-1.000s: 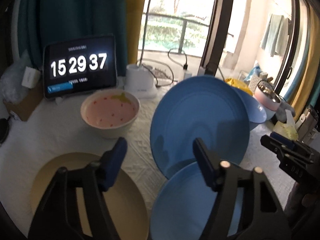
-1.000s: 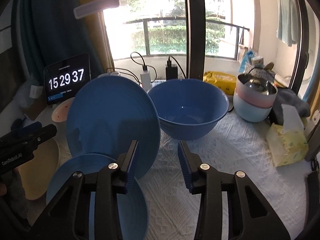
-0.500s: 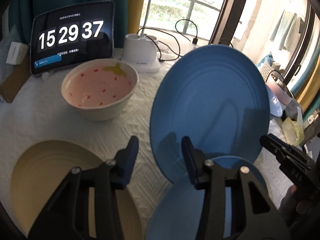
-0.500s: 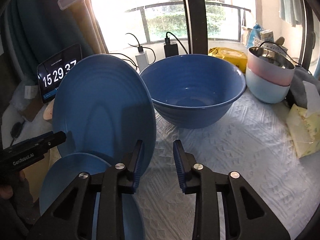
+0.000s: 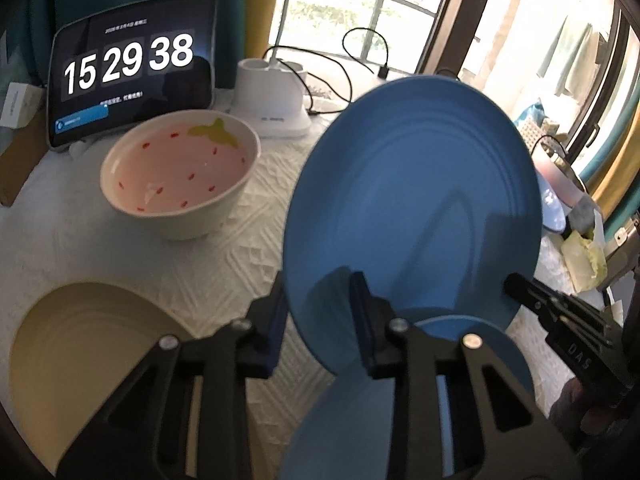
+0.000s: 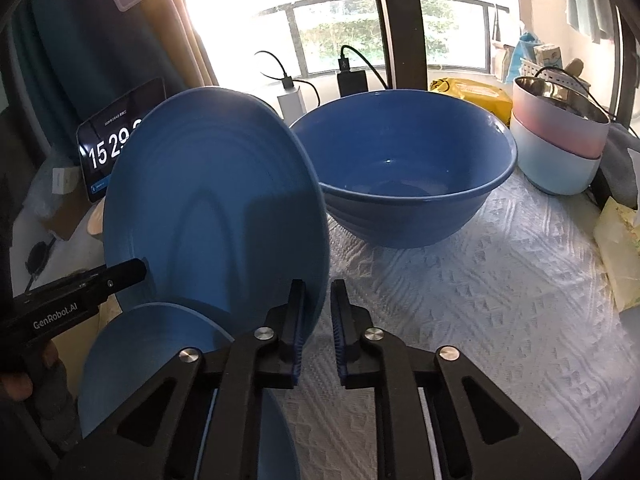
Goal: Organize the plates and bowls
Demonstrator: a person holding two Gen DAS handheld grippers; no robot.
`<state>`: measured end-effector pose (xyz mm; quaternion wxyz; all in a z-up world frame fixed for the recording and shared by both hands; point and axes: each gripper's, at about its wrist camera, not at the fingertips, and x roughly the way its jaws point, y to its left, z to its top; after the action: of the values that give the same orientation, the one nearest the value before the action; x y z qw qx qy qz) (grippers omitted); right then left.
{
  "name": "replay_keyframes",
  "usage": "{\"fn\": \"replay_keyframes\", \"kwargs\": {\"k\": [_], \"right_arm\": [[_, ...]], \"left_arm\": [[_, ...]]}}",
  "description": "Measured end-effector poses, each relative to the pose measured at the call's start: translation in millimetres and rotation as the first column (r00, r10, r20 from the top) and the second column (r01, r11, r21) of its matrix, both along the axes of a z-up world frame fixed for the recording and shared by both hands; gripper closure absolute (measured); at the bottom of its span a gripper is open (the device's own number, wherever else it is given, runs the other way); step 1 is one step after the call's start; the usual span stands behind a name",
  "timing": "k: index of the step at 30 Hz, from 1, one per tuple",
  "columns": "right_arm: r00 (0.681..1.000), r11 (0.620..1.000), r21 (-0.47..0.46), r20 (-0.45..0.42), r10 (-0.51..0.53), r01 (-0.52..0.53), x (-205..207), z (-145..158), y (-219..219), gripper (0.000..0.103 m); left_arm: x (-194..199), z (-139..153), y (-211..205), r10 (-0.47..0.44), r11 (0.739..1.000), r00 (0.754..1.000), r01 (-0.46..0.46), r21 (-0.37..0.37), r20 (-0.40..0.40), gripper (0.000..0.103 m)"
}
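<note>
A large blue plate [image 5: 412,200] stands tilted on its edge, leaning on the big blue bowl [image 6: 404,172]; it also shows in the right wrist view [image 6: 212,216]. My left gripper [image 5: 318,320] has its jaws around the plate's lower left rim, with a gap still showing. My right gripper [image 6: 318,320] straddles the plate's lower right rim, its jaws narrow but apart. A smaller blue plate [image 5: 472,364] lies flat below; it shows in the right wrist view too [image 6: 160,352]. A tan plate [image 5: 80,352] lies at the left. A strawberry-print bowl [image 5: 180,176] sits behind it.
A tablet clock [image 5: 132,68] and a white charger base [image 5: 272,100] stand at the back. Stacked pink and pale-blue bowls [image 6: 556,148] sit at the right, with a tissue pack [image 6: 620,252] by the table's right edge. A white textured cloth [image 6: 480,320] covers the table.
Both grippers have moved in on the upright plate's lower rim and their jaws have narrowed. The plate stands steeper than a second ago.
</note>
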<state>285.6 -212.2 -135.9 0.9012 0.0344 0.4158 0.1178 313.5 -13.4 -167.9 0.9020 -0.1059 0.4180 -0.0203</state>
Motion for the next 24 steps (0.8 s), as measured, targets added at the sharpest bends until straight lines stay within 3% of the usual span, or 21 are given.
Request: {"fn": "replay_keyframes", "kwargs": {"k": [11,24], "right_arm": [[0.999,1.0,-0.027,0.035,-0.013,0.014,-4.4,4.7,6.3,0.091],[0.987,0.999,-0.036,0.161,-0.011,0.017,-10.1,34.0,6.4,0.091]], "left_arm": [[-2.9,3.9,0.2,-0.006,1.0,1.0,0.006,0.001,0.015,0.072],[-10.5,34.0,-2.7,-0.01,0.999,0.991,0.004,0.039,0.135,0.072]]}}
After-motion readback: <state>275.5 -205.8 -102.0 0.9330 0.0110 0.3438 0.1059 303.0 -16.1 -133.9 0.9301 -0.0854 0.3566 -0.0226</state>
